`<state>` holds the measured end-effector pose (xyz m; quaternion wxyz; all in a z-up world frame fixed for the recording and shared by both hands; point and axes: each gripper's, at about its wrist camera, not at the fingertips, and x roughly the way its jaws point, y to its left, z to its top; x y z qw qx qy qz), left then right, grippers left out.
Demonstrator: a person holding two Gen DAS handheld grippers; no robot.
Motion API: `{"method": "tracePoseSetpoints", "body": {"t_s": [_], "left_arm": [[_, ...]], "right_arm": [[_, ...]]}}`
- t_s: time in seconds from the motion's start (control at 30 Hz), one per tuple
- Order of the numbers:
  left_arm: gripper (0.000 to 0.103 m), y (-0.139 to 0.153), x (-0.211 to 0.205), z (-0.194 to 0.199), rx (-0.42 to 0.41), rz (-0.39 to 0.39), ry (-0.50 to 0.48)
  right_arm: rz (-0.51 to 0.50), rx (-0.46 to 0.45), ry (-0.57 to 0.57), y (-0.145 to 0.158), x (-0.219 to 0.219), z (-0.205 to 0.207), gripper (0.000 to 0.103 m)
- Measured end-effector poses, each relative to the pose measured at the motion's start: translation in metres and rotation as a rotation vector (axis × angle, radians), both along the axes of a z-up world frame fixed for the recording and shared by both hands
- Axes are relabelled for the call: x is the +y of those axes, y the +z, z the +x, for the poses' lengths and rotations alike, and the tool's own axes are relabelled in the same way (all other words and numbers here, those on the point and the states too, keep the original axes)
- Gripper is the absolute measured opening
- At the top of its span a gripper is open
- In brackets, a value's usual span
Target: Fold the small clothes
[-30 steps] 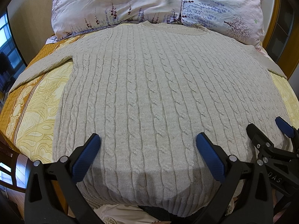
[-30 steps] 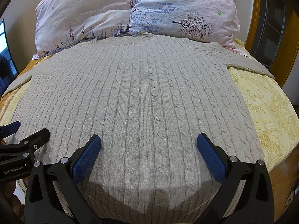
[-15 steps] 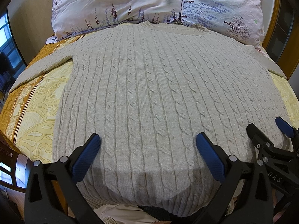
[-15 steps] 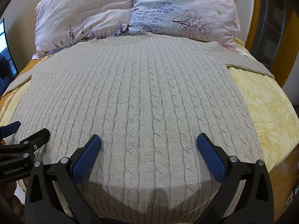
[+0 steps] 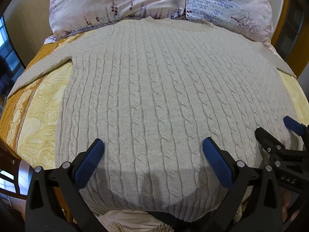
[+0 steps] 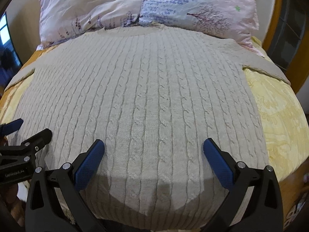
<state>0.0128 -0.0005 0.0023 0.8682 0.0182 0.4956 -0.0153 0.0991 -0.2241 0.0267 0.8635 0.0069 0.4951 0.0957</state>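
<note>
Nearest in the left wrist view, the left gripper hangs over the lower hem area of a beige cable-knit sweater, its two blue-padded fingers spread wide apart with nothing between them; whether the tips touch the knit cannot be told. At the lower right edge of that view the right gripper shows, just beside the left one and over the sweater's right hem corner. From the right wrist view, the right gripper likewise stands with its jaws wide apart and empty above the hem, and the left gripper shows at the lower left edge, close beside it. The sweater lies flat and face up, spread across a bed with a yellow patterned bedspread; its hem hangs slightly over the near edge, its body runs away from the grippers, and its sleeves stretch outward to each side over the bedspread. Farther on, the round neckline reaches the foot of two pillows: a pink floral pillow on the left and a pink pillow with a blue-flower and tree print on the right, touching each other at the head of the bed. Beyond them, a wooden frame curves at the right.
</note>
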Motion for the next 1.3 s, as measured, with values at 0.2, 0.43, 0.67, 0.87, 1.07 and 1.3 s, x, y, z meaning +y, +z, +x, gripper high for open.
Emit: {"method": "tracePoseSetpoints", "body": {"t_s": [0.2, 0.43, 0.67, 0.87, 1.07, 1.3], "left_arm": [[0.101, 0.001, 0.000, 0.013, 0.066, 0.004, -0.039], [0.101, 0.013, -0.008, 0.031, -0.020, 0.096, -0.107], [0.101, 0.039, 0.008, 0.063, -0.093, -0.001, -0.136], [0.101, 0.041, 0.019, 0.094, -0.094, -0.054, -0.142], [0.101, 0.028, 0.032, 0.118, -0.042, -0.146, -0.126], [0.101, 0.029, 0.028, 0.125, -0.076, -0.166, -0.155]], "right_arm": [[0.014, -0.014, 0.098, -0.002, -0.003, 0.005, 0.102], [0.027, -0.037, 0.125, -0.003, -0.018, 0.024, 0.102], [0.202, -0.040, -0.219, 0.019, -0.133, 0.101, 0.082], [0.460, 0.093, -0.512, -0.015, -0.225, 0.149, 0.064], [0.554, 0.132, -0.624, -0.042, -0.255, 0.166, 0.051], [0.630, 0.107, -0.698, -0.050, -0.285, 0.183, 0.034]]}}
